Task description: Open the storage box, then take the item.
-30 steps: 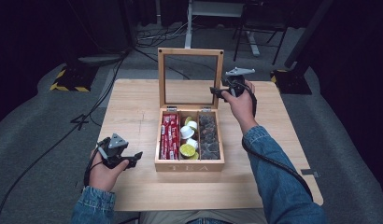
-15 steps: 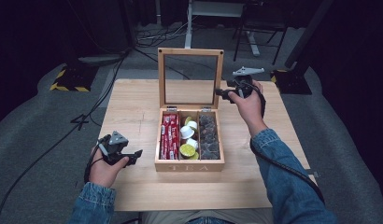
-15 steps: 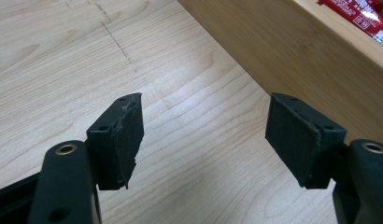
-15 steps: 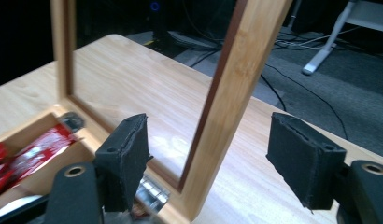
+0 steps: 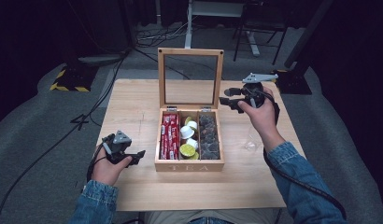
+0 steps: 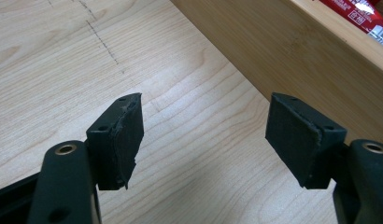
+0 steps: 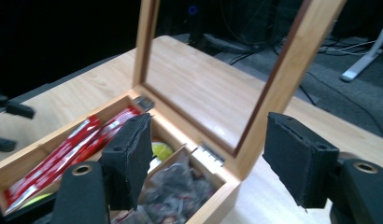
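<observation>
- Two grippers are in my hands, and both have their jaws spread wide with nothing between them.
- My left gripper (image 5: 133,156) rests low by the near left side of the tea box (image 5: 189,165). In the left gripper view I see the box's smooth wooden wall just past my jaws. I think I keep it there to be ready, maybe to steady the box.
- My right gripper (image 5: 229,101) is up beside the right edge of the lid (image 5: 190,77), not touching it. In the right gripper view, the lid's edge stands between my two black pads (image 7: 133,154). I guess I am lined up to take hold of the lid, perhaps to shut it.
- The lid stands straight up. It is a pale wood frame with a clear pane, held on by little metal hinges (image 7: 212,154).
- The box sits in the middle of the light wooden table (image 5: 133,102). It has three long parts inside.
- The left part holds shiny red packets (image 5: 169,135).
- The middle part holds round little cups (image 5: 187,137), white and yellow-green.
- The right part holds dark crinkly bags (image 5: 209,137).
- My pads look soft and rough, with worn edges.
</observation>
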Tool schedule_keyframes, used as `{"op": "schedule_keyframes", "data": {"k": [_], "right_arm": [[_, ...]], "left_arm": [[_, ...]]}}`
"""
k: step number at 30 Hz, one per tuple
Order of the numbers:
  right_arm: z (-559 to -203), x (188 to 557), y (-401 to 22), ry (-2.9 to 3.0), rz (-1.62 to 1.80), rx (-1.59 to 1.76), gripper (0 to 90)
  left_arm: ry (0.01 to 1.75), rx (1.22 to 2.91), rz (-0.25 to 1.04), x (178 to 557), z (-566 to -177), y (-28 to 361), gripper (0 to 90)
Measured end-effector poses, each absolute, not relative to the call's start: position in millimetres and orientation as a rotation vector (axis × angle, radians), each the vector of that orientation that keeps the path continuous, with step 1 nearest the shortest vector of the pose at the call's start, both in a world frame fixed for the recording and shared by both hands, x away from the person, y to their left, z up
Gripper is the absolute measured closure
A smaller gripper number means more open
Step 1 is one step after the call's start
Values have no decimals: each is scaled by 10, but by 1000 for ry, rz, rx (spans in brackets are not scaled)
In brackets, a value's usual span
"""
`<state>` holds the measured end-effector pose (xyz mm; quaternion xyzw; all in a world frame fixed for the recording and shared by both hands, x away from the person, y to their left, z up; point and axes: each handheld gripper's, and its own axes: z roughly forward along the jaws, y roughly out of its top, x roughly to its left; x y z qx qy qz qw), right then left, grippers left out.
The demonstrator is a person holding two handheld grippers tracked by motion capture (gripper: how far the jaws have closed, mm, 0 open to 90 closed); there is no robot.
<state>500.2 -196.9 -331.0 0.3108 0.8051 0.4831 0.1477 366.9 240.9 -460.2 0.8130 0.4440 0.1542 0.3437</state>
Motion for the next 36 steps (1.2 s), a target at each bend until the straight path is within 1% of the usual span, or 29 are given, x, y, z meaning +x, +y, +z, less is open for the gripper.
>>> {"op": "schedule_keyframes", "data": {"k": [10,17,19,20,22,27,30,36], "right_arm": [[-3469,4831,-1871,2374,1406,853,317],[-3658,4810,-1762,2436,1375,865,319],[-3708,4813,-1727,2454,1357,872,333],[-3761,4816,-1688,2480,1336,870,357],[-3787,4819,-1669,2496,1324,870,367],[-3899,4845,-1569,2554,1278,869,398],[-3977,4824,-1504,2595,1253,850,398],[-4074,4801,-1501,2626,1206,856,408]], "left_arm": [[1148,2139,403,3635,-4600,2402,283],[1133,2187,429,3580,-4618,2377,283],[1122,2190,445,3556,-4623,2367,283],[1119,2182,438,3539,-4631,2372,288],[1131,2178,415,3509,-4657,2378,289],[1160,2174,413,3435,-4674,2420,290],[1167,2177,410,3403,-4694,2449,290],[1176,2190,401,3392,-4750,2455,290]]}}
